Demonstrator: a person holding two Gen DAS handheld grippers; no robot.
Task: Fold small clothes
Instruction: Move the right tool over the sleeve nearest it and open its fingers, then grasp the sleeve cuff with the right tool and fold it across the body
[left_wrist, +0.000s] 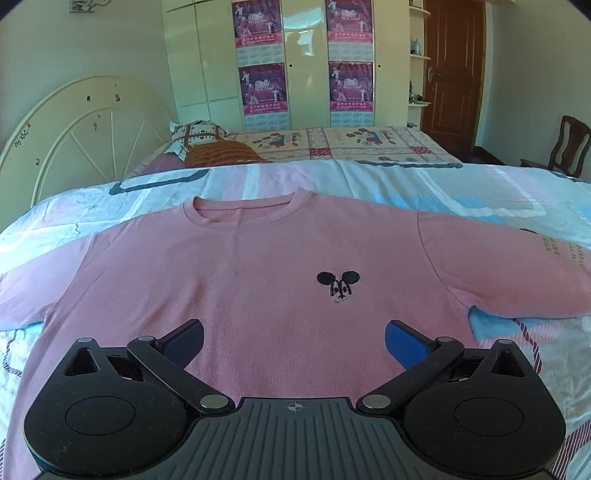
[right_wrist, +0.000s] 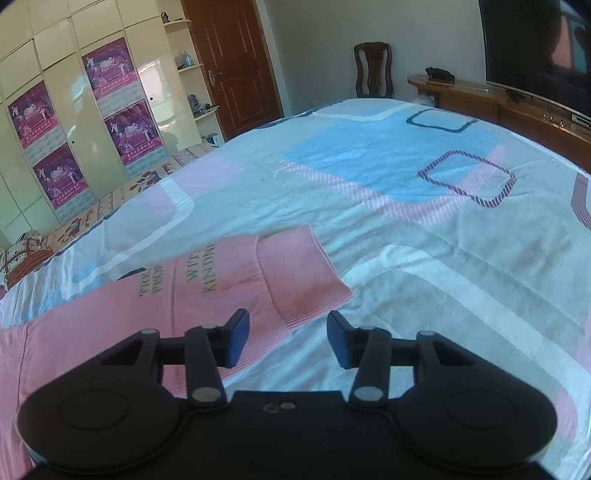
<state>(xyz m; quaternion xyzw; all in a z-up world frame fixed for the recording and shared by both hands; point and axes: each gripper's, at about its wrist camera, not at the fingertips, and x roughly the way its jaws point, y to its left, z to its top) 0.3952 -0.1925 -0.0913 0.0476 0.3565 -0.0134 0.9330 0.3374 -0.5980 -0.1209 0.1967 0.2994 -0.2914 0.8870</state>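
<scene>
A pink long-sleeved top (left_wrist: 258, 258) with a small black mouse emblem (left_wrist: 338, 286) lies flat, front up, on the bed, both sleeves spread out. My left gripper (left_wrist: 294, 343) hovers over its lower body, jaws wide open with nothing between them. In the right wrist view the top's sleeve (right_wrist: 221, 288), printed with green lettering, ends in a ribbed cuff (right_wrist: 299, 269). My right gripper (right_wrist: 288, 338) is just above that cuff's near edge, jaws partly apart and open, the pads not pressing on the cloth.
The bed cover (right_wrist: 406, 192) is white with blue and pink blocks. A curved headboard (left_wrist: 74, 125), pillows (left_wrist: 199, 136), a wardrobe with posters (left_wrist: 303, 62), a brown door (left_wrist: 452, 70), a wooden chair (right_wrist: 373, 70) and a wooden unit with a dark screen (right_wrist: 535, 51) surround it.
</scene>
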